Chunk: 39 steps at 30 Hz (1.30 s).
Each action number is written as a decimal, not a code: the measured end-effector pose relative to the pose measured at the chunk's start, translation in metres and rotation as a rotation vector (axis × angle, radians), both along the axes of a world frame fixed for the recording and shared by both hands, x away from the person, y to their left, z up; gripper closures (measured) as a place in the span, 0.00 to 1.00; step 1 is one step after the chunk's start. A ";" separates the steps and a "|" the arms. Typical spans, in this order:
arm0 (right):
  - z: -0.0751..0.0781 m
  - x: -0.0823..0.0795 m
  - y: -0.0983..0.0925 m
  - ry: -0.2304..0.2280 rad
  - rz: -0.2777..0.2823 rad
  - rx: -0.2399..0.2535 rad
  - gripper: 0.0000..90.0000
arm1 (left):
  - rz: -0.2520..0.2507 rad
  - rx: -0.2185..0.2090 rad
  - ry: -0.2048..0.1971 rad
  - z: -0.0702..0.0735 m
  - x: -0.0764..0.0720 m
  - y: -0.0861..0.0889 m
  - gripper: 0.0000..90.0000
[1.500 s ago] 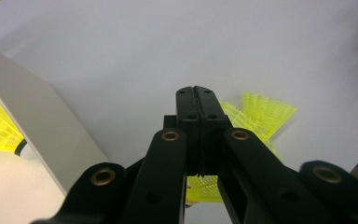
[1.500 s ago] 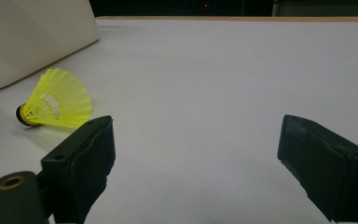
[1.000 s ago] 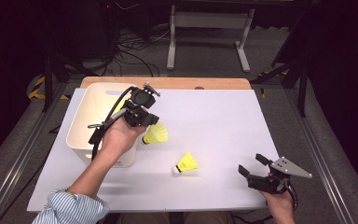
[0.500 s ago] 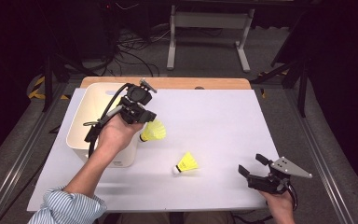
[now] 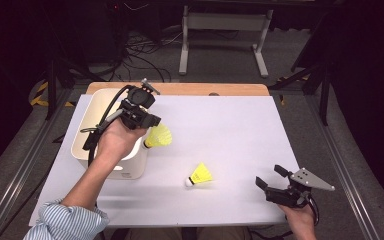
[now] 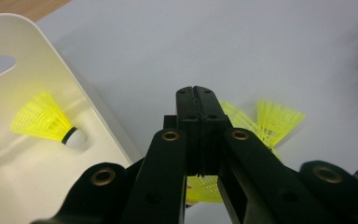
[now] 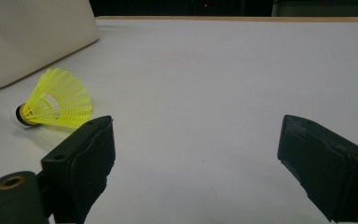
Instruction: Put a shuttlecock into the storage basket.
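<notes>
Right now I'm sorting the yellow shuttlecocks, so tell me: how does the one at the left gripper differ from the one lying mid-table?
The held shuttlecock is clamped in the shut left gripper and hangs off the table beside the white bin; the loose shuttlecock lies on the white table, touched by nothing. The held one sits at the bin's rim; the loose one lies nearer the open right gripper. Both are yellow with white cork tips.

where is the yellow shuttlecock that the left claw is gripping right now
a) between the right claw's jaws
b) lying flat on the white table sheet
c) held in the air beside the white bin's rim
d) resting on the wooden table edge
c: the left claw is shut on the shuttlecock, holding it up next to the rim of the white bin, while a second shuttlecock lies on the sheet.
</notes>
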State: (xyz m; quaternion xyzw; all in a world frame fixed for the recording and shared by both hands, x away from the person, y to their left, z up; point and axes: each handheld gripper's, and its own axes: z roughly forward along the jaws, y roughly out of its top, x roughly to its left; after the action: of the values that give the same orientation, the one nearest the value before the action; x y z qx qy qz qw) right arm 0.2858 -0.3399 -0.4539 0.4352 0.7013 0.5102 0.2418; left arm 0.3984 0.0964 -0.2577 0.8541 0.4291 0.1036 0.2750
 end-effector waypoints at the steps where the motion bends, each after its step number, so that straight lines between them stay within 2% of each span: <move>1: 0.000 0.000 0.000 0.002 0.000 0.001 0.13 | 0.003 -0.002 0.000 0.001 0.000 0.001 1.00; 20: 0.000 0.000 0.000 0.004 0.000 0.000 0.13 | 0.016 -0.027 -0.019 0.010 -0.002 0.009 1.00; 39: 0.000 0.000 0.000 0.005 -0.001 0.002 0.13 | 0.043 -0.026 -0.029 0.016 0.000 0.019 1.00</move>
State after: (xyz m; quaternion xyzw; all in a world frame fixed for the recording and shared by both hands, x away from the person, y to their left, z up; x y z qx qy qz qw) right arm 0.2860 -0.3398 -0.4542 0.4371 0.7010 0.5098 0.2399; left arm 0.3980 0.1155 -0.2422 0.8395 0.4446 0.1164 0.2900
